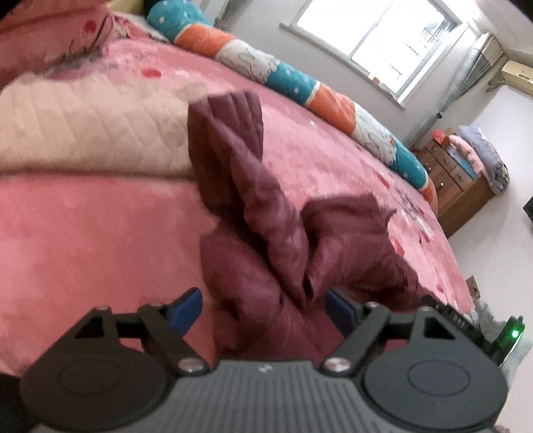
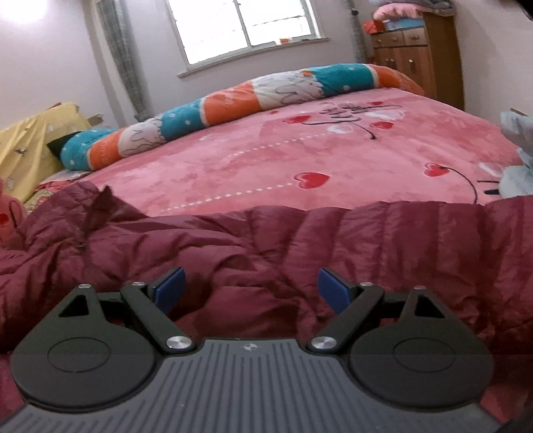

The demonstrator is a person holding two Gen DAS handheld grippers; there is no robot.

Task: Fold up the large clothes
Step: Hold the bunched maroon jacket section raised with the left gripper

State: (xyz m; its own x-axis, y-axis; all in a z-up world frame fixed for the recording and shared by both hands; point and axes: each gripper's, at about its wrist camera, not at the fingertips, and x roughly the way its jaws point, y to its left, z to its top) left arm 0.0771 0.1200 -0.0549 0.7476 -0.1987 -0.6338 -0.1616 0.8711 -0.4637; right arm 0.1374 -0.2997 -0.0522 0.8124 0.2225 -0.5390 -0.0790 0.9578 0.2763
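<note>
Maroon quilted down jacket (image 2: 299, 253), puffy and shiny, lies rumpled on the pink plush bedspread with red hearts (image 2: 233, 166), along the near edge of the bed. In the left wrist view one sleeve-like part of the jacket (image 1: 233, 160) stretches away across the bedspread, its far end close beside a beige quilted blanket (image 1: 90, 130), and a second bunched part rises to its right.

The left gripper (image 1: 263, 306) is tipped downward over the jacket with its blue-padded fingers (image 1: 186, 306) spread wide; crumpled maroon cloth shows in the gap between them, but the pads do not press on it. This view is tilted, so the bed runs diagonally across it.

The right gripper (image 2: 250, 289) also points down at a slant, held level from side to side, low over the jacket's body. Its blue pads (image 2: 170, 286) stand well apart, with a fold of the fabric lying between them, ungripped.

A long rolled quilt in teal, orange and white (image 2: 233, 100) lies along the far side of the bed, under a window (image 2: 246, 26). A wooden chest of drawers (image 2: 409, 50) stands in the corner.
</note>
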